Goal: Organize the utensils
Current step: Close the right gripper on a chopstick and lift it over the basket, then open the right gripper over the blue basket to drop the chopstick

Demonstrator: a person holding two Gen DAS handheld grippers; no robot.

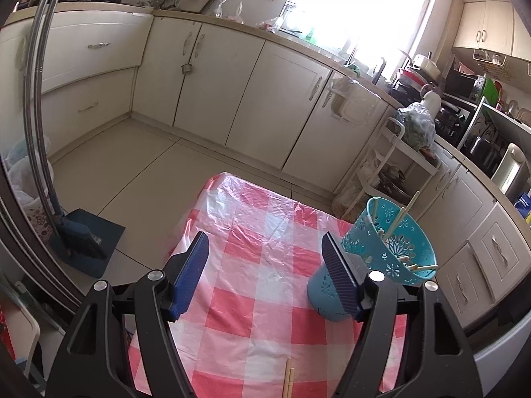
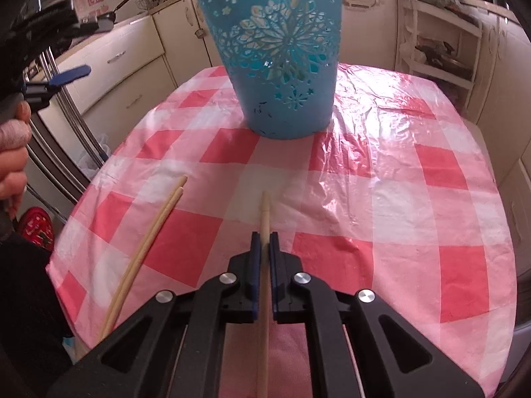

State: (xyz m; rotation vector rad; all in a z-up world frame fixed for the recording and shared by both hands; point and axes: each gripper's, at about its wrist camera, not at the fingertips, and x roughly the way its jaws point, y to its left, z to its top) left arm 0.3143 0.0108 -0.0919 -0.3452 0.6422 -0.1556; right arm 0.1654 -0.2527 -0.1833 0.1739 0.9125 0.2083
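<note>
**Right gripper clamped on one chopstick; left gripper wide and empty**

Closest to the right wrist camera, the right gripper [image 2: 264, 242] has its two blue pads pressed against a single pale wooden chopstick [image 2: 264, 219]. That chopstick runs lengthwise between the pads, with its far end projecting forward over the checked tablecloth [image 2: 381, 179] and its near end passing back under the gripper body.

- Left of the right gripper, two loose chopsticks [image 2: 146, 232] lie side by side on the cloth, touching each other and angled toward the table's near left edge. Their near ends also show at the bottom of the left wrist view.
- The left gripper [image 1: 265, 248] stands with its jaws wide apart and nothing between them — only red-and-white cloth shows in the gap. In the right wrist view it appears at the far left, off the table's edge, held by a hand [image 2: 13, 152].
- Beyond the chopsticks, a blue cut-out bucket [image 2: 282, 56] stands upright on the far part of the table. In the left wrist view it sits just beside the gripper's right-hand pad, and several chopsticks [image 1: 395, 222] lean inside it.

Farther back — cream kitchen cabinets [image 1: 212, 76] line the walls, and a broom with dustpan [image 1: 83, 238] rests on the floor to the left.
</note>
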